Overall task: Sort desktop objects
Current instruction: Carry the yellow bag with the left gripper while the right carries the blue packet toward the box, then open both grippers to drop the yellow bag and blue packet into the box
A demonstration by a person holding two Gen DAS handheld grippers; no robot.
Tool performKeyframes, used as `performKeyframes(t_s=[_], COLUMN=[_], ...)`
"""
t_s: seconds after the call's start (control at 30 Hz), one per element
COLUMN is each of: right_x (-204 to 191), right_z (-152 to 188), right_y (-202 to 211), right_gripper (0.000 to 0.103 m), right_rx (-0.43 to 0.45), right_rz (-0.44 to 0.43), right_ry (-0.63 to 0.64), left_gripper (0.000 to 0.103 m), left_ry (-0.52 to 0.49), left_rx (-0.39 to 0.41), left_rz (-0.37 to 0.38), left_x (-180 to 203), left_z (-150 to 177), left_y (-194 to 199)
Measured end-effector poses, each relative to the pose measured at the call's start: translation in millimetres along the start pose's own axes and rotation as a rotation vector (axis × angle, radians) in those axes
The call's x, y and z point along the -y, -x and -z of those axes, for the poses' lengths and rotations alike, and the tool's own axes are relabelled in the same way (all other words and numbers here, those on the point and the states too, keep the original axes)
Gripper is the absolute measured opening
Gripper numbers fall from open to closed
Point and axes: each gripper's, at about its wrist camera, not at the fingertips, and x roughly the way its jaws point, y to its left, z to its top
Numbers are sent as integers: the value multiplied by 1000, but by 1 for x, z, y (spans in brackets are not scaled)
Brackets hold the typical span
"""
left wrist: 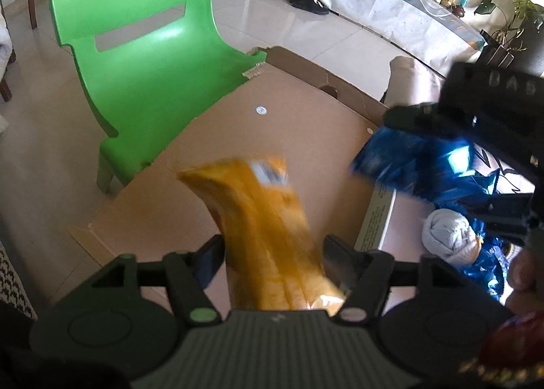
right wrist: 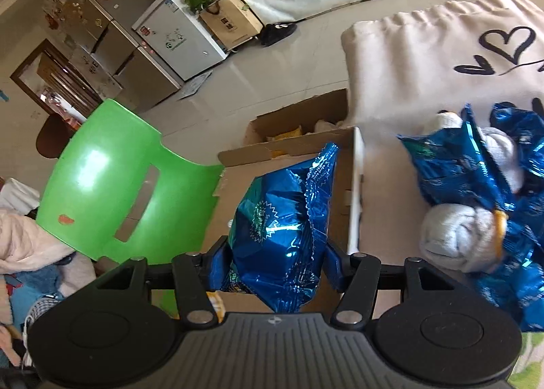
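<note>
My left gripper (left wrist: 273, 254) is shut on a yellow snack packet (left wrist: 261, 222) and holds it above the flat brown cardboard box (left wrist: 272, 100). My right gripper (right wrist: 272, 261) is shut on a blue foil snack bag (right wrist: 282, 219) held over the cardboard box's edge (right wrist: 340, 219); the bag also shows at the right of the left wrist view (left wrist: 401, 161). More blue foil bags (right wrist: 476, 164) and rolled grey-white socks (right wrist: 455, 236) lie on the white cloth (right wrist: 425, 59) to the right.
A green plastic chair (left wrist: 142, 59) stands against the box's left side. A smaller open carton (right wrist: 299, 124) with yellow packets sits beyond the box. Tiled floor, a fridge (right wrist: 112, 46) and a covered counter (left wrist: 391, 5) lie further off.
</note>
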Motion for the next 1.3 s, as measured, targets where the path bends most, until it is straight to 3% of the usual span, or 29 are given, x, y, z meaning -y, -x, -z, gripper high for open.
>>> performKeyframes(t_s=[0.03, 0.13, 0.23, 0.6, 0.97, 1.3], right_x=[-1, -4, -3, 16, 39, 64], right_z=[0, -1, -2, 3, 33, 66], right_y=[1, 5, 11, 37, 79, 118], right_gripper=[77, 80, 80, 82, 82, 82], right_rx=[10, 26, 32, 50, 75, 91], right_rz=[-4, -3, -13, 96, 217, 310], right_ry=[6, 17, 9, -39, -90, -203], left_gripper=[76, 89, 90, 93, 98, 101], left_ry=[-5, -13, -15, -35, -150, -312], left_rx=[10, 35, 39, 45, 65, 87], left_rz=[-6, -24, -23, -13, 54, 166], left_x=[1, 4, 6, 14, 32, 53], left_z=[0, 0, -2, 3, 16, 38], left_y=[1, 6, 7, 12, 23, 36])
